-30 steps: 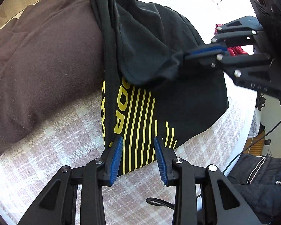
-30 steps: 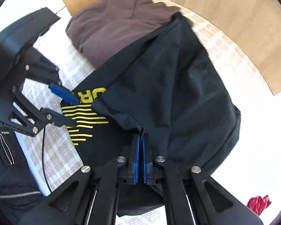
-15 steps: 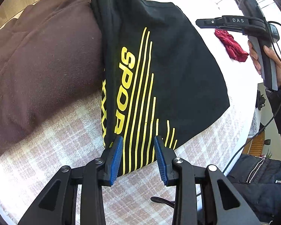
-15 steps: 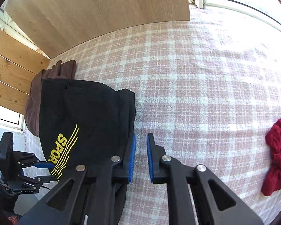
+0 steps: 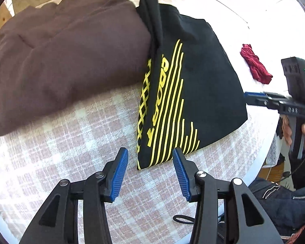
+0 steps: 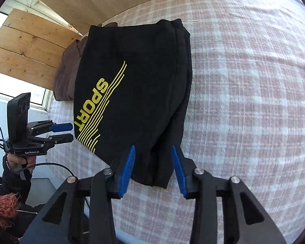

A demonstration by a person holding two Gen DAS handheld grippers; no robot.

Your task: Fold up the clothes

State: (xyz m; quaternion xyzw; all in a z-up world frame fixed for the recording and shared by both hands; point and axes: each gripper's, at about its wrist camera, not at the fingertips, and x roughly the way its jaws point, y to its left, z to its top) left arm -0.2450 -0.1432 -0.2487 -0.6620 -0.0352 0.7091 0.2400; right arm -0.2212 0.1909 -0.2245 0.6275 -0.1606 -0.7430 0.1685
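Note:
A black garment [image 5: 195,93] with yellow SPORT lettering and stripes lies folded flat on the checked cloth; it also shows in the right wrist view [image 6: 132,93]. My left gripper [image 5: 150,162] is open and empty, its jaws just short of the garment's near corner. My right gripper [image 6: 152,158] is open and empty, its jaws on either side of the garment's near edge. The right gripper also shows in the left wrist view [image 5: 254,97] at the garment's right edge. The left gripper shows in the right wrist view [image 6: 65,132], beside the lettering.
A brown garment [image 5: 67,50] lies folded against the black one on the left, also in the right wrist view [image 6: 67,67]. A red cloth [image 5: 256,67] lies far right. The checked pink cloth [image 6: 244,101] covers the round table. Wooden boards [image 6: 30,46] stand behind.
The right gripper let go of the black cloth, swung away, then came back low to its near edge and opened wide. The garment now lies flat. My left gripper opened wider and backed off slightly.

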